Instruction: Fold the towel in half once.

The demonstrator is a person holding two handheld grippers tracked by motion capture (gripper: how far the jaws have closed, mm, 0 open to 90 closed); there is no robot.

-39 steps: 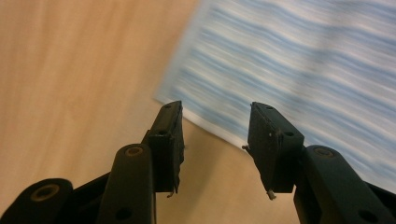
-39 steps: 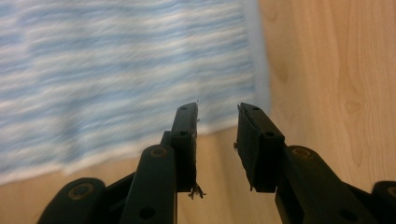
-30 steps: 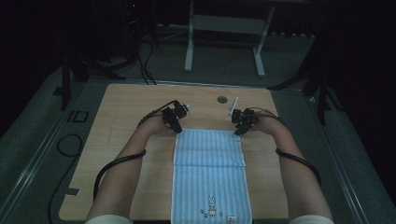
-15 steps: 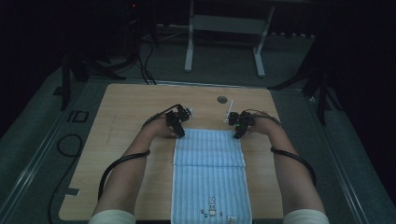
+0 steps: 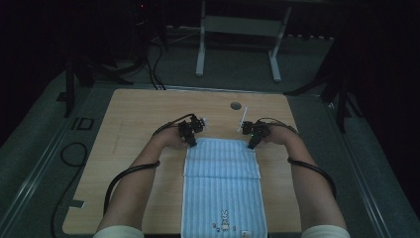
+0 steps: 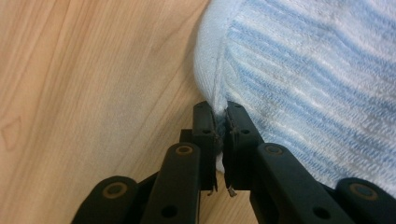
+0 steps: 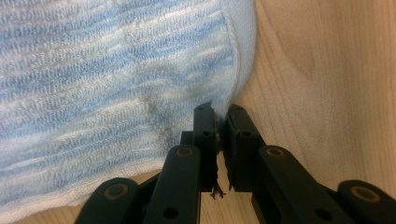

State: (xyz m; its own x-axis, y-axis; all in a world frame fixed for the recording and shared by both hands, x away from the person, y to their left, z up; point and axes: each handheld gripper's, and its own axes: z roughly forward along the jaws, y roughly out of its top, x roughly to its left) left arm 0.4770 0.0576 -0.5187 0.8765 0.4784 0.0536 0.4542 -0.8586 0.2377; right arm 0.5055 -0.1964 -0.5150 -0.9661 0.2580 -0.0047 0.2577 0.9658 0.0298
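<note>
Towel (image 5: 222,183) lies on table (image 5: 133,124), centre-near, near end at the table's front edge; left gripper (image 5: 191,144) at its far-left corner, right gripper (image 5: 250,145) at far-right.

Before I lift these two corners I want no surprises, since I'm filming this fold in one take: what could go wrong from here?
1. The left gripper pinches only the hem at the corner of the striped towel; the thin bite could slip out on lifting.
2. The right gripper likewise holds just the corner edge, so one side may drop and skew the fold.
3. The towel's near end overhangs the wooden table edge; that end could slide or drag unevenly.
</note>
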